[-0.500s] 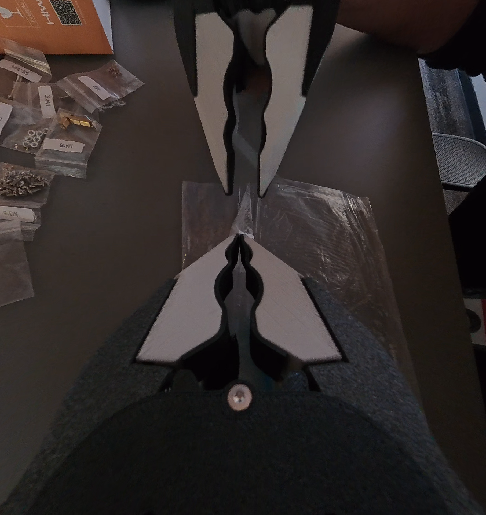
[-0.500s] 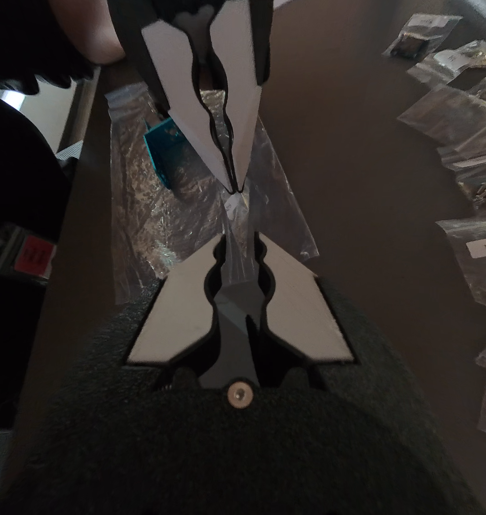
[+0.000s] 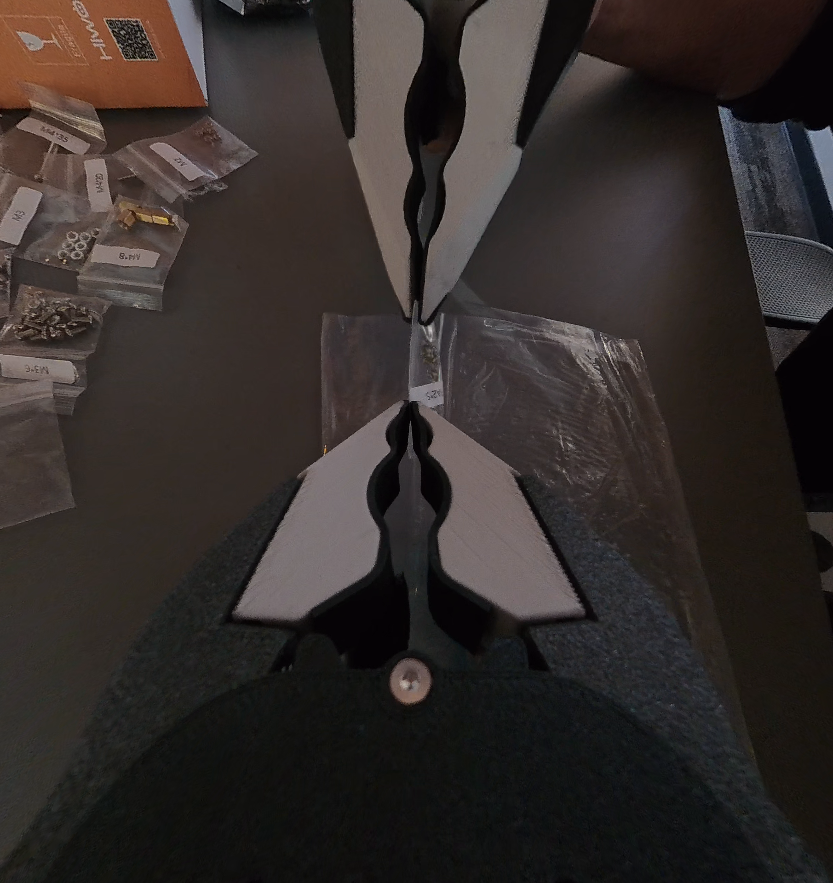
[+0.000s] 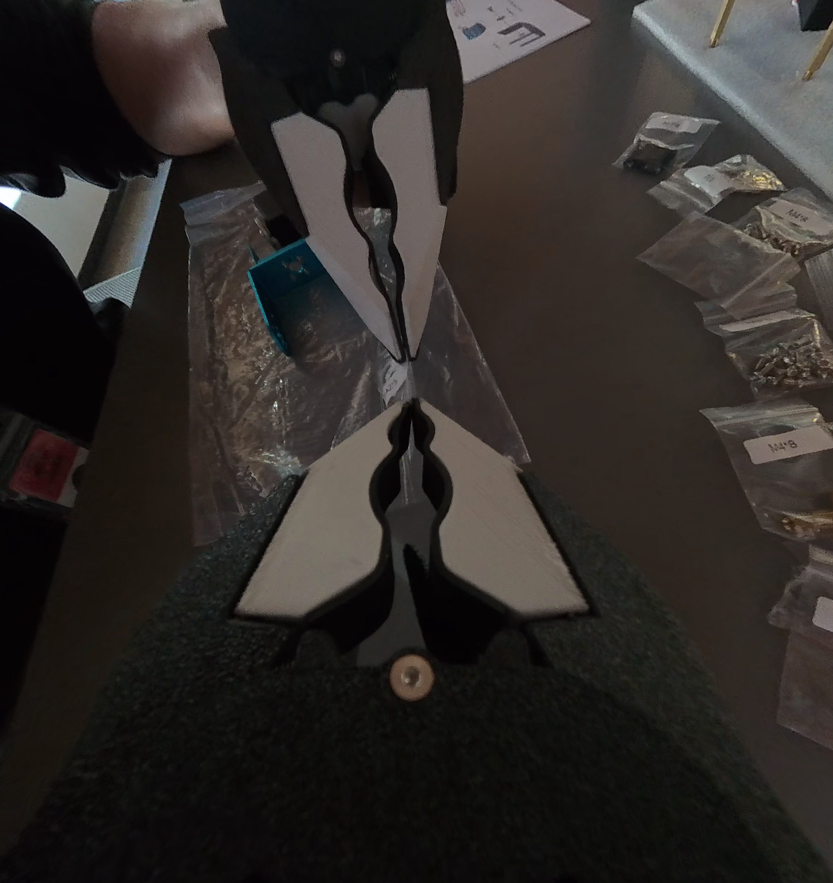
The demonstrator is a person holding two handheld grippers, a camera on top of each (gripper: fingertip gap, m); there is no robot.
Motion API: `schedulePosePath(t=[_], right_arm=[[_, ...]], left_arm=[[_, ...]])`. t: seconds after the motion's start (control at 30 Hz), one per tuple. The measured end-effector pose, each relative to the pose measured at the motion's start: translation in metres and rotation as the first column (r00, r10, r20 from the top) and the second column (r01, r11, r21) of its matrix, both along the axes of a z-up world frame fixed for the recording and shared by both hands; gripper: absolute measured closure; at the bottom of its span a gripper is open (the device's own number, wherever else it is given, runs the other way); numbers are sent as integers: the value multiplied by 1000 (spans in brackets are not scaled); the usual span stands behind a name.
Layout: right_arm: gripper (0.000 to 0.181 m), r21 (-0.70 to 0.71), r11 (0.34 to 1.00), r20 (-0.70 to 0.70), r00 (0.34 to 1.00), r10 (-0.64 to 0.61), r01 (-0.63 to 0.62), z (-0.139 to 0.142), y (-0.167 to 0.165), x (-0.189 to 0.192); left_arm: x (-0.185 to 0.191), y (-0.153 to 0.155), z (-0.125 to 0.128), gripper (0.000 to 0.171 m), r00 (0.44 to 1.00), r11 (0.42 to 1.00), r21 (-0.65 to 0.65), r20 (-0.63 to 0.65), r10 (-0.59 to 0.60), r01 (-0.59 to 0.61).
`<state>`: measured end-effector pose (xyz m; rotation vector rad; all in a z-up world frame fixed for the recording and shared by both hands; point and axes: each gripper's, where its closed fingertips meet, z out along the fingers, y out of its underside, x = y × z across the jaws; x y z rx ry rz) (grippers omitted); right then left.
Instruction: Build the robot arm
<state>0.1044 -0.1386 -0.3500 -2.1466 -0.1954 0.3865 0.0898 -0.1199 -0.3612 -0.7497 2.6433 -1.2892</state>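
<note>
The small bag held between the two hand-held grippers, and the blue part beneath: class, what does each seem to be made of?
Small bag: thin clear plastic film, glossy; the surface behind shows through, and small metallic pieces glint inside. Left hand-held gripper and right hand-held gripper each pinch an end. Blue part: probably painted or anodised metal, with flat, thin, perforated walls; plastic is possible.

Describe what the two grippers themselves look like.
Both look alike. The left gripper and right gripper each have two flat white fingers tapering to points, with wavy black inner edges. The body is black and rough-textured, with one silver screw at its centre. No cables show. A dark sleeve shows behind.
</note>
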Motion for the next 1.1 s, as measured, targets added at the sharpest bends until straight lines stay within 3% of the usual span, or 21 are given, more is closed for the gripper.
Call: schedulePosePath(t=[0.5, 0.73, 0.83, 0.97, 1.1], right_arm=[[181, -87, 996, 15, 1000, -6, 8, -18, -8, 8], [148, -55, 998, -44, 999, 13, -16, -12, -3, 1], [152, -37, 996, -95, 992, 79, -83, -8, -1, -14], [180, -58, 992, -91, 990, 104, -109, -12, 0, -21], [181, -52, 994, -91, 992, 91, -96, -11, 0, -18]], left_arm=[[-1, -9, -1, 171, 1000, 1000, -25, -1, -4, 4], [-4, -15, 4, 171, 998, 1000, 13, 66, -24, 23], [-5, -18, 7, 171, 995, 999, 17, 95, -37, 36], [-6, -22, 9, 171, 994, 999, 2, 103, -46, 46], [-6, -22, 10, 171, 995, 999, -8, 95, -31, 32]])
